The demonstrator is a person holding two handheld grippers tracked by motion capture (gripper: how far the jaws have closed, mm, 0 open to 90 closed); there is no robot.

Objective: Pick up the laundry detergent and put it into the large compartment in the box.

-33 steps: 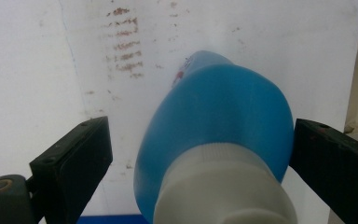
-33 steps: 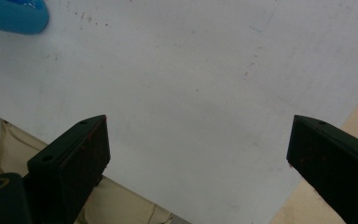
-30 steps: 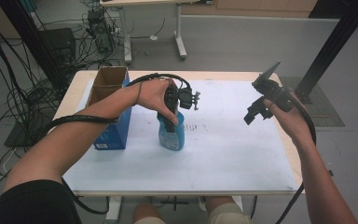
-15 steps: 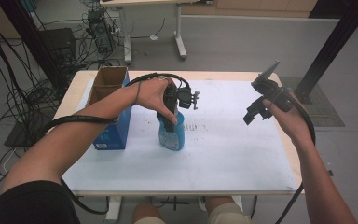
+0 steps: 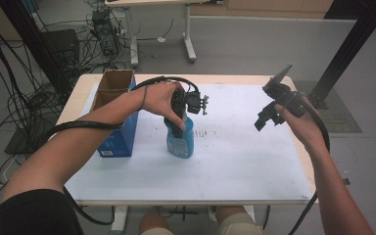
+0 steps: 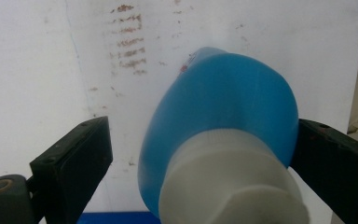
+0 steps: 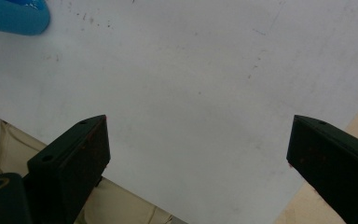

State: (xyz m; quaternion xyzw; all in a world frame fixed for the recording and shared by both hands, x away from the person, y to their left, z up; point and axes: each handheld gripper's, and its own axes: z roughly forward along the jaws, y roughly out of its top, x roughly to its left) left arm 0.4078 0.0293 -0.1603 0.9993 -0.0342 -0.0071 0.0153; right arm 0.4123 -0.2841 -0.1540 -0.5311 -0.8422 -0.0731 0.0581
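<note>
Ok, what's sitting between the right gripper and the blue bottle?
Nothing: in the high view, just bare white table cover between the right gripper and the blue bottle.

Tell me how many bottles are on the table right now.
1. A blue bottle with a white cap stands upright near the middle of the white table, right of the blue box, between the left gripper's open fingers. The box could hide more.

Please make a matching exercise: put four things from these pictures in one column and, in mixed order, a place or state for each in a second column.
1. bottle
2. box
3. left hand-held gripper
4. right hand-held gripper

a. open, held above the table's right side
b. blue, upright, white cap
c. open, its jaws either side of the bottle
d. open-topped, at the table's left

Pairs: 1-b, 2-d, 3-c, 4-a
</note>
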